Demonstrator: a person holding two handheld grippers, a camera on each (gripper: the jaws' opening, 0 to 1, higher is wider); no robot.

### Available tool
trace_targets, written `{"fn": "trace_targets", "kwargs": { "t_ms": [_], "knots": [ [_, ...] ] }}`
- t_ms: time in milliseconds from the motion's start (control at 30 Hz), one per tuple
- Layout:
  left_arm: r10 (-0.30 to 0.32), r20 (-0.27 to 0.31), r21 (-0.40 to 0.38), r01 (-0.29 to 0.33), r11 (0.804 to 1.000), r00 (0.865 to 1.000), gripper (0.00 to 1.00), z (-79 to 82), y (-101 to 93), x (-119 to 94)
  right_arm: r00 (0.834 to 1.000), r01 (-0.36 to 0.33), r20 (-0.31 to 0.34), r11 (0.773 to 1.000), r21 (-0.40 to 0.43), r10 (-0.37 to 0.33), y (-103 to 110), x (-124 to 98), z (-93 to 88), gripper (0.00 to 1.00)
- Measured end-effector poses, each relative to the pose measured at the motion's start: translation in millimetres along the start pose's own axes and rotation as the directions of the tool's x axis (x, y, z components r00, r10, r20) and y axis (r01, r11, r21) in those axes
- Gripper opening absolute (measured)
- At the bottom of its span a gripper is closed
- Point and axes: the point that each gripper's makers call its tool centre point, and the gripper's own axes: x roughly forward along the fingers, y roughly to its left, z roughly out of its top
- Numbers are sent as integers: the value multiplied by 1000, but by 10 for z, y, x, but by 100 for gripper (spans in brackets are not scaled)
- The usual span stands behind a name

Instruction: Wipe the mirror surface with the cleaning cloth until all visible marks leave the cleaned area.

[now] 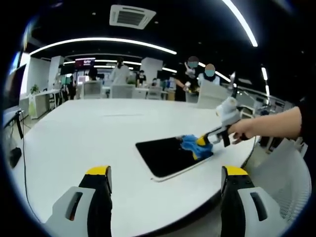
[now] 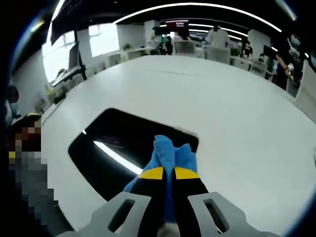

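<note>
A dark rectangular mirror [image 1: 168,155] lies flat on the white table [image 1: 98,128]. In the left gripper view, my right gripper [image 1: 203,142] comes in from the right, held by a hand, and presses a blue cloth [image 1: 192,145] onto the mirror's right end. My left gripper [image 1: 165,180] hovers open near the table's front edge, short of the mirror, with nothing between its jaws. In the right gripper view the mirror [image 2: 113,143] reflects a ceiling light, and my right gripper [image 2: 169,174] is shut on the blue cloth [image 2: 170,150] resting on the glass.
Several people [image 1: 197,74] stand beyond the table's far edge, among chairs and desks [image 1: 123,90]. A chair back [image 1: 210,94] sits at the far right of the table. A cable [image 1: 19,148] hangs off the left side. The white tabletop [image 2: 237,98] stretches wide around the mirror.
</note>
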Motion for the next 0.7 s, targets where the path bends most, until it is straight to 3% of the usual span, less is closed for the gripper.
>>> {"fn": "trace_targets", "kwargs": {
  "t_ms": [700],
  "knots": [
    [-1,1,-3,1,1000,1000,91,5,3,0,999,30,-21,999,-29,-31,-214,245,227,1]
  ]
}}
